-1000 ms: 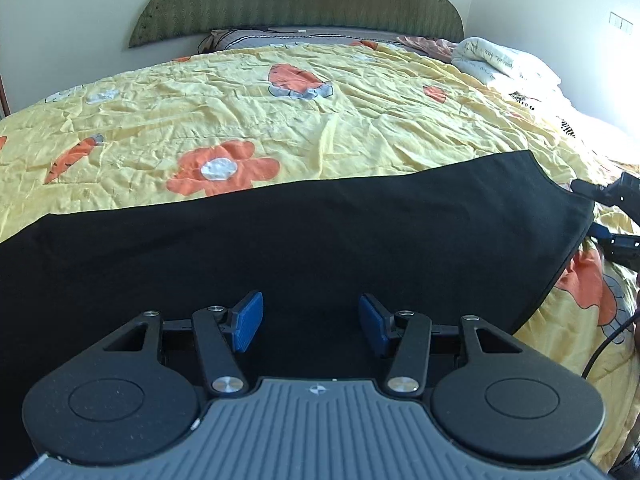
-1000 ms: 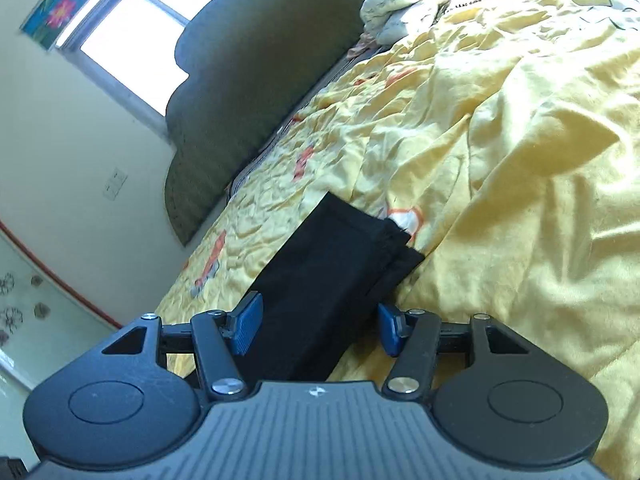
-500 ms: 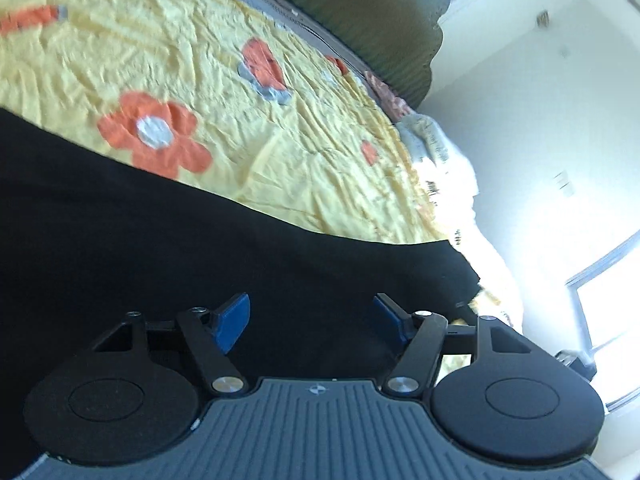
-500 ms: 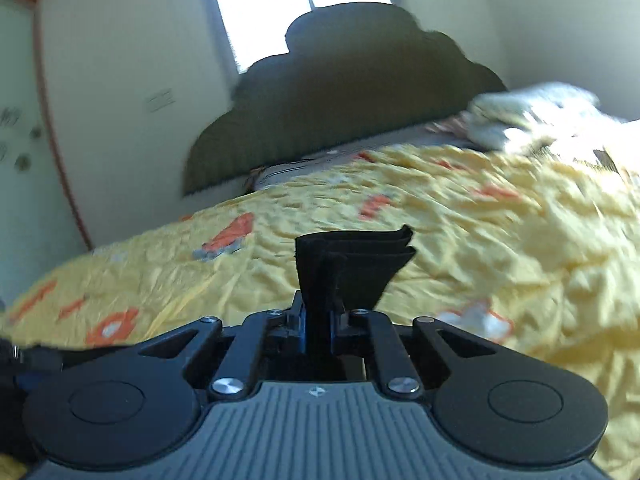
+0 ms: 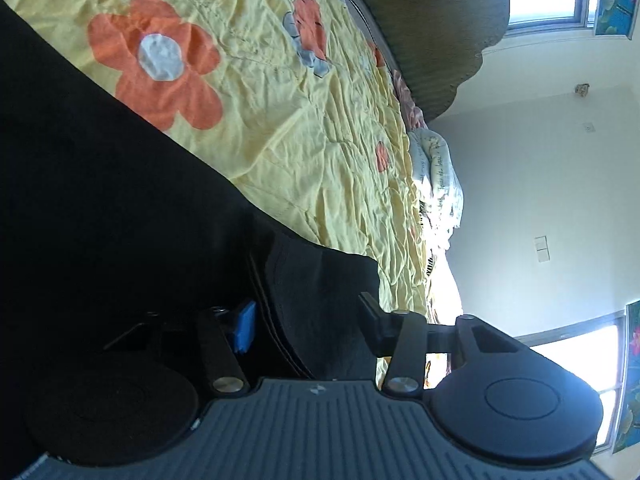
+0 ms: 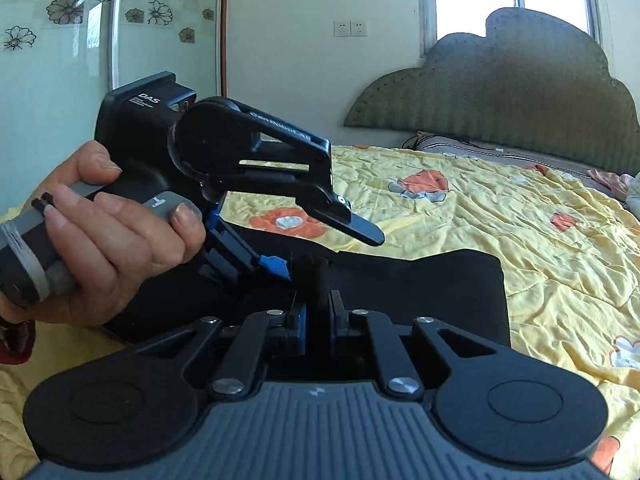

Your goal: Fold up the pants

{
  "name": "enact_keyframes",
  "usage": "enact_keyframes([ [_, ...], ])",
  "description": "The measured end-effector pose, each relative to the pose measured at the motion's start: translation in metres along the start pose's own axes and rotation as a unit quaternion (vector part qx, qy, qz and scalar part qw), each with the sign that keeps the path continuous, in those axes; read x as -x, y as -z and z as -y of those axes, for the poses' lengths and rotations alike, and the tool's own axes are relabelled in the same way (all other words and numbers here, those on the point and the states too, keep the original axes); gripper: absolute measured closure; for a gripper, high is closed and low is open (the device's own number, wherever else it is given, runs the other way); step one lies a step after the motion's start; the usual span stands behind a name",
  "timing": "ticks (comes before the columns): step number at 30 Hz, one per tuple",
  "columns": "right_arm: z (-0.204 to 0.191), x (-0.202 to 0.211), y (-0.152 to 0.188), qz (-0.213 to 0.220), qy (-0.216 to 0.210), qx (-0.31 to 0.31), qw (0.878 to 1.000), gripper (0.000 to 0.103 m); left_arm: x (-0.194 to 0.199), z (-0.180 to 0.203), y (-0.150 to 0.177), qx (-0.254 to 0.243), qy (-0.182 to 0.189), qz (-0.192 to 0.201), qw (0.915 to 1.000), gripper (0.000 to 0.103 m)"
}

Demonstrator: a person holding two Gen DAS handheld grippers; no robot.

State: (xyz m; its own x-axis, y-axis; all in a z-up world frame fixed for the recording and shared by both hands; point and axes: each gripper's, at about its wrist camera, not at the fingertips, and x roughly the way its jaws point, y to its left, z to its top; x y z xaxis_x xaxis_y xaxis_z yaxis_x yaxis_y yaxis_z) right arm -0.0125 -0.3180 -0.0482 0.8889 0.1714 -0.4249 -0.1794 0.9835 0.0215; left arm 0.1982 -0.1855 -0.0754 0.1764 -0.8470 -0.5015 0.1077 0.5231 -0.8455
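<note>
ok, the black pants (image 6: 420, 292) are lying across the yellow flowered bedspread (image 6: 520, 216), folded end toward the headboard (image 6: 516, 92) side.

right gripper (image 6: 316, 312) is clamping tight on a bunched edge of the pants, fabric sticking up between its pads, jaws nearly together.

left gripper (image 5: 304, 316) is sitting rolled onto its side, jaws closing with a fold of the pants between them. the blue pad (image 5: 244, 326) on one finger is sitting just beside the layered edge; whether the pads are pressing the cloth yet, cannot tell from the left wrist view. in the right wrist view the same gripper (image 6: 320, 252) is showing one finger above the fabric and the blue-padded one (image 6: 276, 266) low against it, right next to the right gripper's pinch point.

a hand (image 6: 100, 236) is wrapping around the left gripper's grey handle.

white bedding (image 5: 436, 176) is piled near the headboard.
</note>
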Motion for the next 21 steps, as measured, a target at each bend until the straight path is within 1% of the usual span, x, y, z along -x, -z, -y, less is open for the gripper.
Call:
enact_keyframes([
  [1, -0.001, 0.001, 0.000, 0.000, -0.004, 0.003, 1.000, 0.093, 0.000, -0.001, -0.001, -0.003, 0.001, -0.002, 1.0000, 0.074],
  [2, -0.003, 0.001, -0.001, -0.001, -0.005, 0.006, 1.000, 0.093, 0.002, -0.002, -0.002, -0.012, -0.001, -0.004, 0.9999, 0.091],
  [3, -0.004, 0.000, -0.003, -0.002, -0.008, 0.008, 1.000, 0.093, 0.005, -0.002, 0.000, -0.025, -0.010, 0.004, 0.9996, 0.099],
  [5, -0.008, -0.003, -0.005, -0.002, -0.017, 0.013, 1.000, 0.093, 0.019, 0.004, 0.004, -0.067, -0.036, 0.035, 0.9965, 0.099],
  [7, -0.016, -0.008, -0.009, -0.003, -0.030, 0.022, 0.999, 0.093, 0.036, 0.011, 0.011, -0.108, -0.072, 0.071, 0.9891, 0.099],
  [9, -0.027, -0.014, -0.014, 0.001, -0.048, 0.034, 0.998, 0.093, 0.057, 0.017, 0.020, -0.150, -0.110, 0.109, 0.9765, 0.099],
  [11, -0.041, -0.022, -0.019, 0.005, -0.073, 0.045, 0.996, 0.093, 0.079, 0.022, 0.027, -0.186, -0.148, 0.152, 0.9593, 0.099],
  [13, -0.056, -0.030, -0.022, 0.005, -0.093, 0.059, 0.994, 0.093, 0.101, 0.021, 0.032, -0.212, -0.174, 0.187, 0.9435, 0.099],
  [15, -0.069, -0.038, -0.022, 0.000, -0.108, 0.074, 0.991, 0.093, 0.113, 0.019, 0.035, -0.226, -0.207, 0.209, 0.9286, 0.099],
  [17, -0.080, -0.048, -0.019, -0.014, -0.107, 0.091, 0.990, 0.093, 0.119, 0.011, 0.035, -0.236, -0.244, 0.218, 0.9151, 0.099],
  [18, -0.084, -0.051, -0.017, -0.020, -0.106, 0.098, 0.989, 0.093, 0.120, 0.007, 0.034, -0.233, -0.261, 0.216, 0.9115, 0.099],
  [19, -0.085, -0.054, -0.015, -0.026, -0.107, 0.102, 0.989, 0.093, 0.120, 0.001, 0.033, -0.226, -0.274, 0.214, 0.9102, 0.099],
  [21, -0.085, -0.054, -0.014, -0.025, -0.111, 0.098, 0.989, 0.093, 0.123, -0.008, 0.032, -0.214, -0.273, 0.206, 0.9151, 0.099],
])
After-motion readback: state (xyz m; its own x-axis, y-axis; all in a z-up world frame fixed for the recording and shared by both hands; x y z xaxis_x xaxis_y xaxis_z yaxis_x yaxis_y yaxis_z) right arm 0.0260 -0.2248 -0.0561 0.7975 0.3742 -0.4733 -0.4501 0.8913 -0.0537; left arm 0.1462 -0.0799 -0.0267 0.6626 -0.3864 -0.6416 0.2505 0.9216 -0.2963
